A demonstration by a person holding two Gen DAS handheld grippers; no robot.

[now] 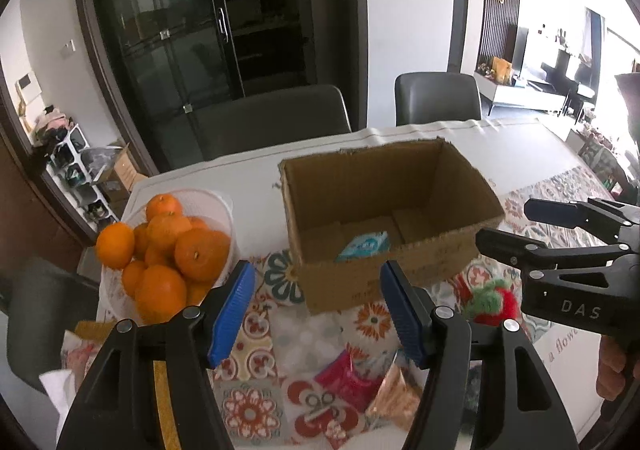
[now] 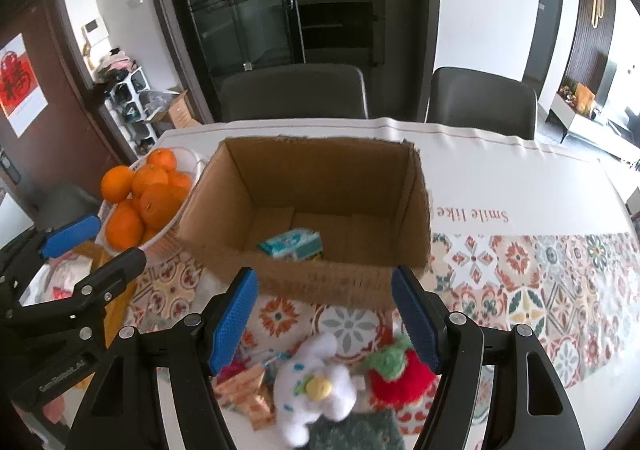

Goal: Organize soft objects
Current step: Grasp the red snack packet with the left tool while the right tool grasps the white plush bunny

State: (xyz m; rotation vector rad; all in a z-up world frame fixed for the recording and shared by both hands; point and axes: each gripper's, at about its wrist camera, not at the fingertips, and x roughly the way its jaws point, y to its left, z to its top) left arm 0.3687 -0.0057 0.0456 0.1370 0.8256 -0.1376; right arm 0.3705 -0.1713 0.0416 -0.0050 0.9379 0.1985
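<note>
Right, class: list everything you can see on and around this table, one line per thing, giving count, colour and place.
Cardboard box: one, brown, open, mid-table.
Tissue pack: one, teal, inside the box.
Oranges: a heap, orange, in the bowl.
Bowl: one, white, left of the box.
Plush duck: one, white, near table edge.
Knitted strawberry: one, red and green, beside the duck.
Snack packet: one, pink, near edge.
Tablecloth: one, patterned.
Chairs: two, dark grey, far side.
Left hand-held gripper: black, blue pads, open, empty.
Right hand-held gripper: same, open, empty.

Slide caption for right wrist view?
Open right gripper above plush toys, facing cardboard box holding one packet.
</note>
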